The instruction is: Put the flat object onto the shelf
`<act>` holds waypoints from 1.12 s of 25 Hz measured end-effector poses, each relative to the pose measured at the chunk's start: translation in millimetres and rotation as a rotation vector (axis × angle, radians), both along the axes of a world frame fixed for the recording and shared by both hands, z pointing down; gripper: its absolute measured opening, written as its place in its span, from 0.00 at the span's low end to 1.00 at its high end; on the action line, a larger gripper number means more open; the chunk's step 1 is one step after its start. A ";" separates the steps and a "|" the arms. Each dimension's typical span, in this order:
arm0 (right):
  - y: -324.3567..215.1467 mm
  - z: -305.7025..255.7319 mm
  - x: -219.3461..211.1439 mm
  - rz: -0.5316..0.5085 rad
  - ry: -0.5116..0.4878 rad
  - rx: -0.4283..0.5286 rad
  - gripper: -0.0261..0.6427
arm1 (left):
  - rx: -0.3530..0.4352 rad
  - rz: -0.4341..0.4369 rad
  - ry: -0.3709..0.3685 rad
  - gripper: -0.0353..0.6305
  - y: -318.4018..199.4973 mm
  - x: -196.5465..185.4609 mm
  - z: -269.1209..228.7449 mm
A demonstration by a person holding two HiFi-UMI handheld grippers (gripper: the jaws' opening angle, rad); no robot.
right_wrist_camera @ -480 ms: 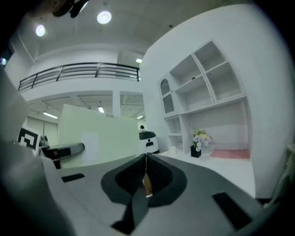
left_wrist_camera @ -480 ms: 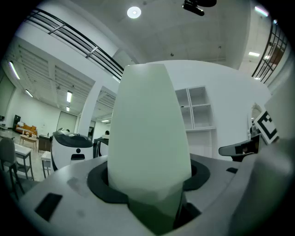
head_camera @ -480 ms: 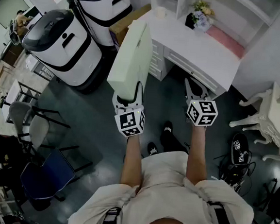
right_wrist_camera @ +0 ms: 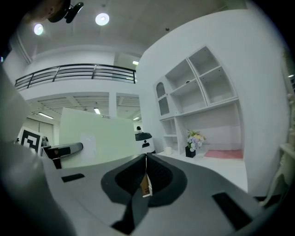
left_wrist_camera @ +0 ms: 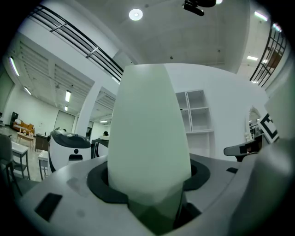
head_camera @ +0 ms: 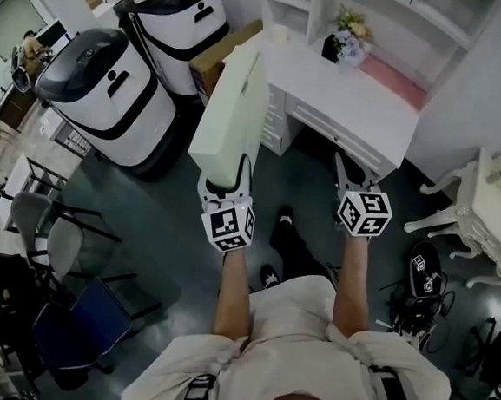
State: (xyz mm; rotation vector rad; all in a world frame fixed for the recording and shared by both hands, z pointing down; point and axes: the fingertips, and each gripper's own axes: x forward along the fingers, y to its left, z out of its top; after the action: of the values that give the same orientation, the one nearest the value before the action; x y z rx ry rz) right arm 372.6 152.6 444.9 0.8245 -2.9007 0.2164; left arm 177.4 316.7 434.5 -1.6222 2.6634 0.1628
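Head view, pale green slab-like flat object (head_camera: 232,106) clamped in left gripper (head_camera: 228,174) jaws, right gripper (head_camera: 344,165) jaws closed empty.

From my feed this reads as a robotics test lab staged as a home corner, inside a big open hall. A white table (head_camera: 347,90) with drawers backs onto a white shelf unit (right_wrist_camera: 203,92), dressed with a flower pot (head_camera: 348,33) and a pink mat (head_camera: 399,80). An ornate white side table (head_camera: 497,201) stands off to the right. Against that domestic set, 2 bulky white-and-black machines (head_camera: 111,95) are parked on the dark floor (head_camera: 170,223), with a cardboard box (head_camera: 220,53) and office chairs (head_camera: 52,225) nearby. Up high I see a mezzanine railing (right_wrist_camera: 73,71) and recessed ceiling lights (right_wrist_camera: 102,19).
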 end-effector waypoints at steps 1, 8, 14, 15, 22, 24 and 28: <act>-1.0 1.4 -5.3 -0.009 0.006 0.003 0.14 | -0.002 -0.002 0.003 0.46 -1.4 -3.2 2.4; -38.2 -4.4 -49.4 -0.032 0.019 0.039 0.14 | 0.004 -0.037 -0.012 0.46 -22.8 -37.0 1.4; -74.9 -10.0 -111.1 -0.049 -0.027 0.009 0.14 | -0.009 -0.028 -0.059 0.46 -55.8 -92.1 -17.8; -80.5 -11.0 -121.9 -0.058 -0.027 0.007 0.14 | -0.012 -0.025 -0.066 0.46 -62.8 -101.7 -20.6; -119.6 -19.9 -158.3 -0.075 -0.055 -0.012 0.14 | 0.011 -0.001 -0.039 0.47 -118.0 -140.3 -32.5; -131.4 -17.3 -162.7 -0.065 -0.064 -0.033 0.14 | 0.012 0.019 -0.032 0.47 -135.2 -143.4 -31.8; -149.3 -22.9 -177.6 -0.075 -0.082 -0.027 0.14 | 0.003 0.068 -0.033 0.47 -169.3 -148.5 -32.9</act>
State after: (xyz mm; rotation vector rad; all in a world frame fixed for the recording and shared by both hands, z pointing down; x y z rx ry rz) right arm 195.0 3.2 422.0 0.7171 -2.9911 0.2882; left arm 28.9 147.4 401.7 -1.6996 2.5845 0.1401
